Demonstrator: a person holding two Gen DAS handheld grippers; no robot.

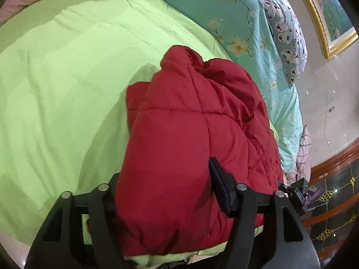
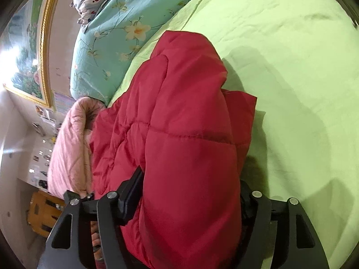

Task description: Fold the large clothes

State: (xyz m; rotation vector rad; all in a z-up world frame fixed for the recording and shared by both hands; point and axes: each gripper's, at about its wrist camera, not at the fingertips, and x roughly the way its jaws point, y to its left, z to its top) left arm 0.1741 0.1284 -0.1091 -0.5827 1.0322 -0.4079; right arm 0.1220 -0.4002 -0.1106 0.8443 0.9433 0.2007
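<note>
**Red jacket bundled on the green bedspread, both tongs astride it**

The left wrist view alone shows a gilt-framed picture [image 1: 325, 15] at 1 o'clock and dark wooden furniture with gold trim [image 1: 336, 192] at 4 o'clock; the right wrist view alone shows a pink quilted blanket [image 2: 69, 148] at 9 o'clock, touching the jacket's left side.

The light green bedspread [image 1: 56, 89] lies bare from 9 to 12 o'clock in the left view and from 12 to 4 o'clock in the right view. A teal floral sheet [image 1: 224, 6] borders it at the far edge, with a patterned pillow [image 1: 285, 31] beyond.

The red quilted puffer jacket [image 1: 184, 134] lies in a folded bundle on the bedspread, its long axis running from 6 towards 12 o'clock in both views.

The left tongs [image 1: 166, 192] and right tongs [image 2: 188, 186] stand spread, the jacket's near end bulging between the fingers (whether the pads press it, I cannot tell).
</note>
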